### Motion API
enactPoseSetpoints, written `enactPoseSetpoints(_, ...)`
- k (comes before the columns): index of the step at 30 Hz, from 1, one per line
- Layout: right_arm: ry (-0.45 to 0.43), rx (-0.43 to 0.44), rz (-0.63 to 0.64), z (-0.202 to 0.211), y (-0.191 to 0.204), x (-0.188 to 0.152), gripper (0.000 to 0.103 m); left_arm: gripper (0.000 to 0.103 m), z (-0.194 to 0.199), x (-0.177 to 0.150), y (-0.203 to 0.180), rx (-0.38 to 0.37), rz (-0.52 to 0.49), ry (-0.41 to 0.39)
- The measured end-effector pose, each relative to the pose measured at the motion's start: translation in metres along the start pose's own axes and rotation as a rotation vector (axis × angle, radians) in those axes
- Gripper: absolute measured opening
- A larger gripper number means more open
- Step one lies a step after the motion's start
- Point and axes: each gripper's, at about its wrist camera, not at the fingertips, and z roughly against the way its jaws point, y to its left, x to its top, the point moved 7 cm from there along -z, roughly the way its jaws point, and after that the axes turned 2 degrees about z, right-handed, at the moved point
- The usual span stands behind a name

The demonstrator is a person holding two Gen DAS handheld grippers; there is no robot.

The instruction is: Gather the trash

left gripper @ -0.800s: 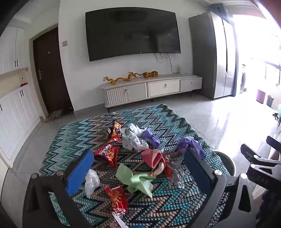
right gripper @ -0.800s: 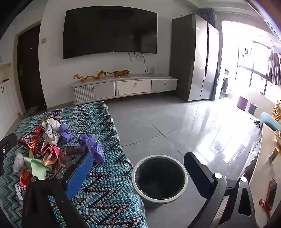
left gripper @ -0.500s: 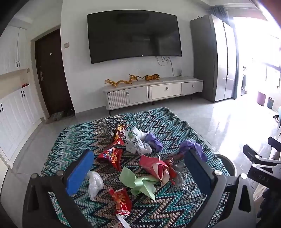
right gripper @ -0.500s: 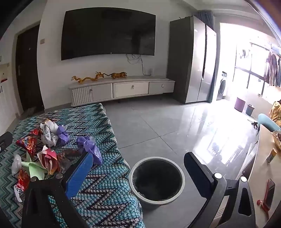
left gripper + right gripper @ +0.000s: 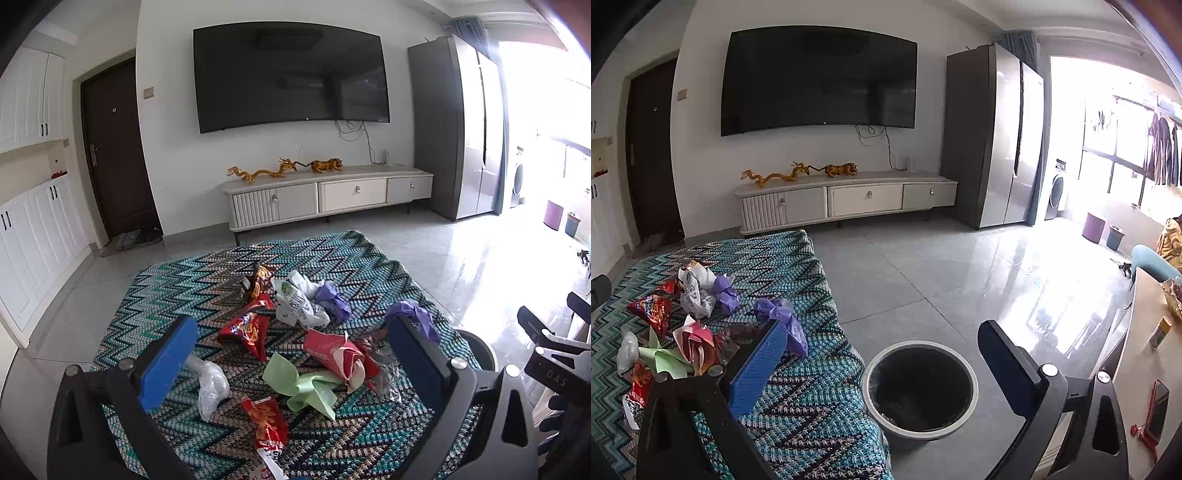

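The left gripper (image 5: 291,363) stands with its jaws spread as wide as they go and nothing between the pads, tilted down over the heap of litter, which I judge to be a stance for choosing a first piece rather than for lifting one. Straight ahead of it, on the zigzag-patterned cloth (image 5: 177,295) that covers the tabletop, lie a crumpled green paper (image 5: 306,386), a folded red and cream wrapper (image 5: 338,352) touching it, a red snack bag (image 5: 245,330), a second red packet (image 5: 266,421) nearest the camera and a clear plastic scrap (image 5: 210,384) just beside the left pad. Farther off sit a white printed bag (image 5: 297,304) and two purple wads, one beside that bag (image 5: 332,301) and one at the cloth's right edge (image 5: 413,312). The right gripper (image 5: 882,363) is equally wide and empty, and it looks past the cloth's edge at the round white-rimmed bin (image 5: 919,387) on the tiled floor, close against the draped side; that placement makes for a short carry from heap to bin. The bin looks dark inside and I cannot tell whether anything is in it. All the trash seen is on the cloth, so the collecting seems barely begun.
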Motion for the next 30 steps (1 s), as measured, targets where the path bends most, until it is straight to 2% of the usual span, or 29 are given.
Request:
enactPoseSetpoints(11, -0.017, 0.001, 0.001, 0.003, 0.001, 0.003, 0.103, 0.103, 0.004, 0.005, 0.002, -0.022, 0.023, -0.014)
enactPoseSetpoints(18, -0.001, 0.003, 0.004, 0.002, 0.002, 0.001, 0.103, 0.103, 0.012, 0.010, 0.006, -0.001, 0.050, -0.087)
enactPoseSetpoints(22, 0.007, 0.009, 0.004, 0.001, 0.002, 0.000, 0.103, 0.103, 0.011, 0.011, 0.008, 0.018, 0.048, -0.103)
enactPoseSetpoints(30, 0.012, 0.015, 0.011, 0.002, 0.004, 0.000, 0.103, 0.103, 0.006, 0.008, 0.006, -0.011, 0.021, -0.055)
